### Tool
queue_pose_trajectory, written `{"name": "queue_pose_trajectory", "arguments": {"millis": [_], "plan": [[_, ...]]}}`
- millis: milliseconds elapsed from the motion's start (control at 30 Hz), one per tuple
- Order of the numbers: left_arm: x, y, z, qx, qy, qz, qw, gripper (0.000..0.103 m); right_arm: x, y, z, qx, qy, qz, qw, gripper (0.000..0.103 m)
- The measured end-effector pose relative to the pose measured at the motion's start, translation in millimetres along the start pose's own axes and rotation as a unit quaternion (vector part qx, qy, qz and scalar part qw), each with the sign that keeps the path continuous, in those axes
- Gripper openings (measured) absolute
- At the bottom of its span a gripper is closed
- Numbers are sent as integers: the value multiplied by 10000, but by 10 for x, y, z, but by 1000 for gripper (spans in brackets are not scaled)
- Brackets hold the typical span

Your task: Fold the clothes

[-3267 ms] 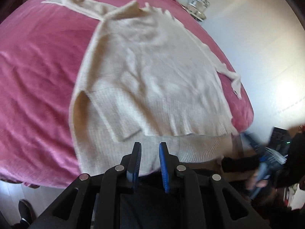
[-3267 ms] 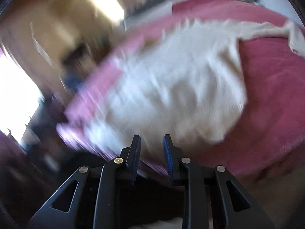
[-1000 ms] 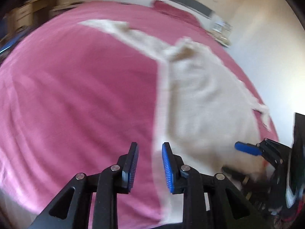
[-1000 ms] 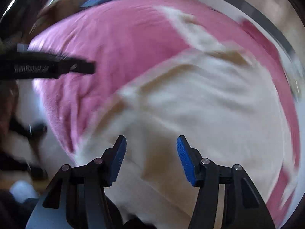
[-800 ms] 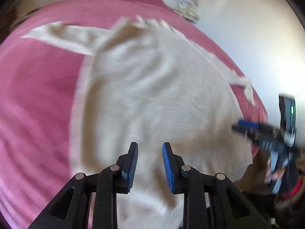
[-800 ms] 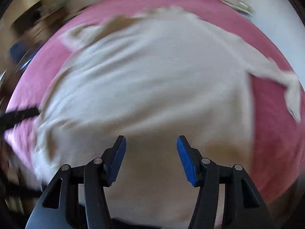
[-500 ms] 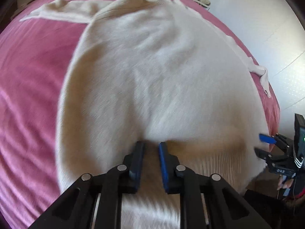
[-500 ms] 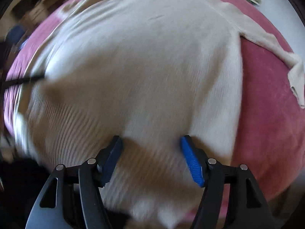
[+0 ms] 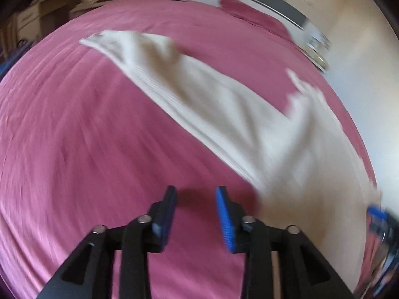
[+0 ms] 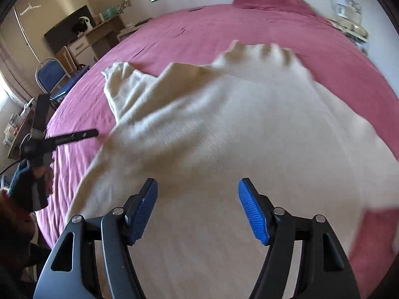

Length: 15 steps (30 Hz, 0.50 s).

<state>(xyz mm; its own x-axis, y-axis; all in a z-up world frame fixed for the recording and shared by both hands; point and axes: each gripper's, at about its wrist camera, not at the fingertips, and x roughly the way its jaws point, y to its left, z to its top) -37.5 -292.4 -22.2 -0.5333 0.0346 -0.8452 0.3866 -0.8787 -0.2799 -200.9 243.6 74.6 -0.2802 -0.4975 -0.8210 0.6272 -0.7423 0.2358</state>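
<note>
The left gripper (image 9: 196, 205), jaws parted and empty, hangs over bare pink bedspread (image 9: 74, 137), just left of a cream sweater (image 9: 249, 124) whose sleeve stretches away across the bed. The right gripper (image 10: 197, 204), jaws spread wide and holding nothing, is poised above the sweater's (image 10: 237, 137) broad body, which lies rumpled on the bedspread (image 10: 212, 30). A gloved hand (image 10: 21, 184) at the bed's left edge holds the other tool. A blue chair (image 10: 51, 74) stands beyond.
</note>
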Motion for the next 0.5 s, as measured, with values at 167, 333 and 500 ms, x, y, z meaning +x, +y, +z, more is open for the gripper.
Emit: {"name": "queue_pose_trajectory", "arguments": {"millis": [167, 333, 500], "plan": [[77, 497, 566, -406, -389, -187, 9982, 103, 396, 402, -265, 105, 209, 208, 9995, 71], [54, 1368, 1159, -1738, -931, -835, 9768, 103, 636, 513, -551, 226, 345, 251, 9988, 74], [186, 2147, 1611, -2955, -1381, -1271, 9367, 103, 634, 549, -584, 185, 303, 277, 9990, 78]]}}
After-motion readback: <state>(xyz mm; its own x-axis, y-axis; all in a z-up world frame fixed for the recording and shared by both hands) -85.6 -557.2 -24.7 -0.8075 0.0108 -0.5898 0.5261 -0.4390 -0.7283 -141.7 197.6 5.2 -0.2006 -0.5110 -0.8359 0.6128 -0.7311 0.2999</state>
